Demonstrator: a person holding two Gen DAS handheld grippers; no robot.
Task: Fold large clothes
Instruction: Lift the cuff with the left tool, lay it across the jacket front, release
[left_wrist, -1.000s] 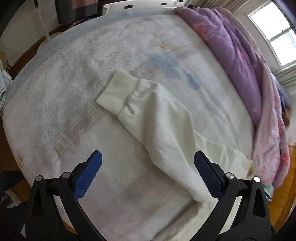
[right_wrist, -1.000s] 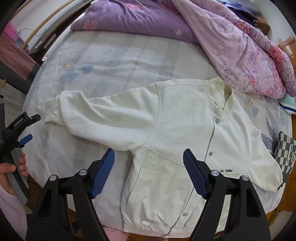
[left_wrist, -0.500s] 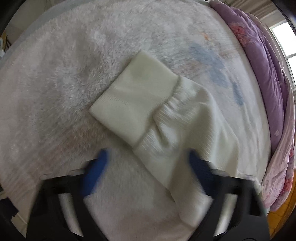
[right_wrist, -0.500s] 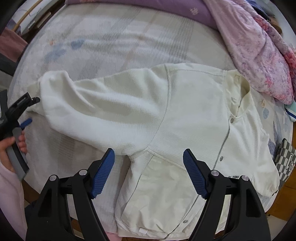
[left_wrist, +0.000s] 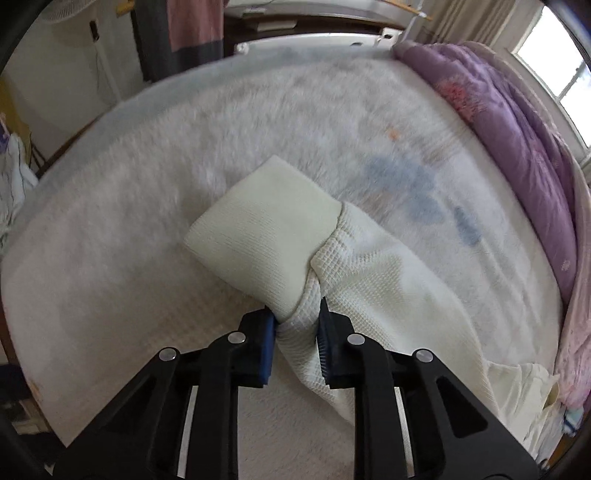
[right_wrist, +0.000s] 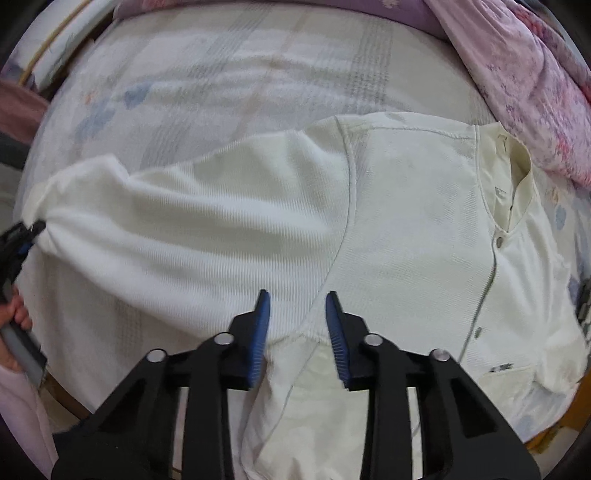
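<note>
A cream button-up jacket (right_wrist: 424, 221) lies front up on the bed, its sleeve (right_wrist: 184, 236) stretched to the left. In the left wrist view my left gripper (left_wrist: 295, 325) is shut on the sleeve (left_wrist: 388, 280) just behind the ribbed cuff (left_wrist: 258, 236), bunching the cloth between the blue pads. It also shows at the far left of the right wrist view (right_wrist: 22, 236). My right gripper (right_wrist: 297, 306) sits at the armpit seam, its jaws partly closed around the fabric there with a gap between the pads.
The bed has a pale fuzzy blanket (left_wrist: 184, 129). A purple and pink quilt (left_wrist: 517, 122) is heaped along the far side, also in the right wrist view (right_wrist: 535, 74). The bed's near edge (right_wrist: 92, 387) runs under the grippers.
My left gripper moved in onto the cuff end and shut on the sleeve. My right gripper moved down to the armpit and its jaws narrowed from wide open.
</note>
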